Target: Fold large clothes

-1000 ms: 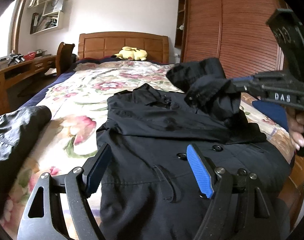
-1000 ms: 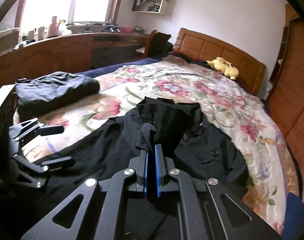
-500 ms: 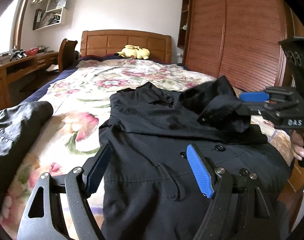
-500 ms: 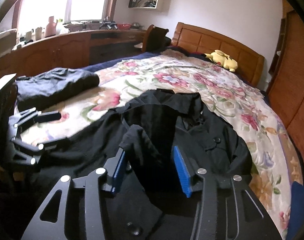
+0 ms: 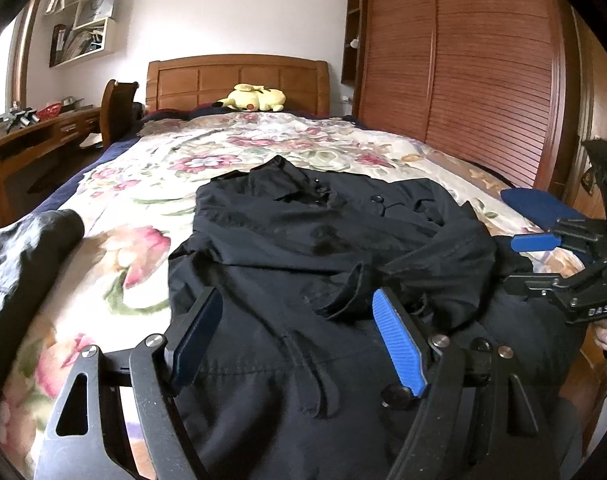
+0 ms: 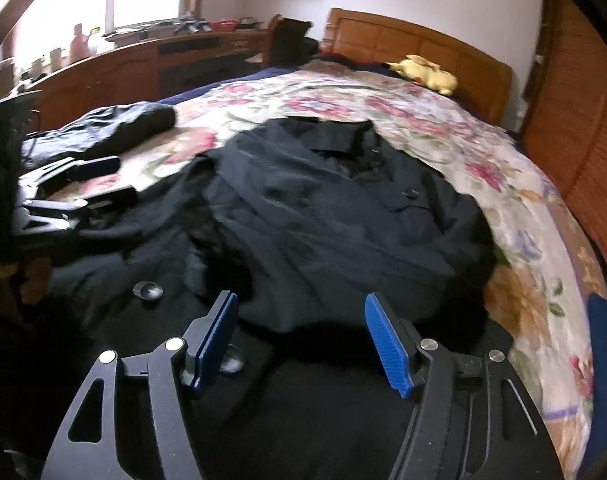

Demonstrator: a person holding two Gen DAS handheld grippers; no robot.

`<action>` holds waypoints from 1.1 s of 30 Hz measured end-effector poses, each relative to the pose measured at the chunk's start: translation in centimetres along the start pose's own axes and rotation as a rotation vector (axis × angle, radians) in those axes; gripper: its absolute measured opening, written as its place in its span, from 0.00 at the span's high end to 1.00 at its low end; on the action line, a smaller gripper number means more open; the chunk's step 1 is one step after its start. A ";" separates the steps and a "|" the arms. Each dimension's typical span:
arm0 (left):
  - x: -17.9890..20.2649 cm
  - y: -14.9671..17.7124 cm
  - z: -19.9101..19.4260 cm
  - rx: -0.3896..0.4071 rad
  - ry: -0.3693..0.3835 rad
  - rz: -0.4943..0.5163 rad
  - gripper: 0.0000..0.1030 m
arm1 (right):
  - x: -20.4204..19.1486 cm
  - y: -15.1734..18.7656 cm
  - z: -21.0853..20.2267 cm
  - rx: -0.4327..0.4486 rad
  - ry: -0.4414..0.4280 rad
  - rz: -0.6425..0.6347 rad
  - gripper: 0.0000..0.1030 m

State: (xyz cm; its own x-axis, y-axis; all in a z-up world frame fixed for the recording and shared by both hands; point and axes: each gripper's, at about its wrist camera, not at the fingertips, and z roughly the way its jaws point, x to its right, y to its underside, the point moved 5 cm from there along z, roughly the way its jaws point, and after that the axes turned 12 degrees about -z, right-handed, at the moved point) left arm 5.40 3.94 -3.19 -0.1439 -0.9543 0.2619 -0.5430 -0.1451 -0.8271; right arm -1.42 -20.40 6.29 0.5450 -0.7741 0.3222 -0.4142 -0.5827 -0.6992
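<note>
On one floral bed (image 5: pixel 151 184), one black coat (image 5: pixel 303 248), one folded garment (image 5: pixel 19 256), left gripper (image 5: pixel 299 336) and right gripper (image 6: pixel 301 336) both apart, right just opening off coat.

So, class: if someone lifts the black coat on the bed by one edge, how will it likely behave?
The black coat would probably sag and drape, since its sleeve lies in soft, crumpled folds. It is likely fairly heavy for cloth, given how much of the bed it covers. Pushed, it would likely bunch, not slide.
</note>
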 end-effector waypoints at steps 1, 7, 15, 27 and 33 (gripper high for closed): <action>0.3 0.0 0.1 0.001 0.003 0.003 0.24 | 0.4 0.4 0.1 -0.004 0.013 0.011 0.34; 2.5 -0.9 1.2 0.013 0.030 0.025 0.24 | 1.9 2.3 0.8 -0.027 0.073 0.076 0.34; 4.2 -0.3 4.9 -0.099 -0.013 0.075 0.43 | 3.5 3.1 1.5 -0.025 0.130 0.133 0.34; 5.4 -1.6 1.4 -0.021 -0.067 0.150 0.95 | 6.2 6.1 2.1 -0.039 0.191 0.221 0.34; 2.3 -5.0 -4.7 0.119 -0.150 0.141 0.95 | 6.7 6.0 2.9 -0.022 0.205 0.257 0.34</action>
State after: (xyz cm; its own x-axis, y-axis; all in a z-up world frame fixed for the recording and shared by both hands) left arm 3.90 3.75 3.93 -0.0825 -0.9941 0.0700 -0.4237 -0.0286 -0.9054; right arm 1.87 -28.41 2.39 0.2633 -0.9291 0.2598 -0.5360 -0.3648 -0.7613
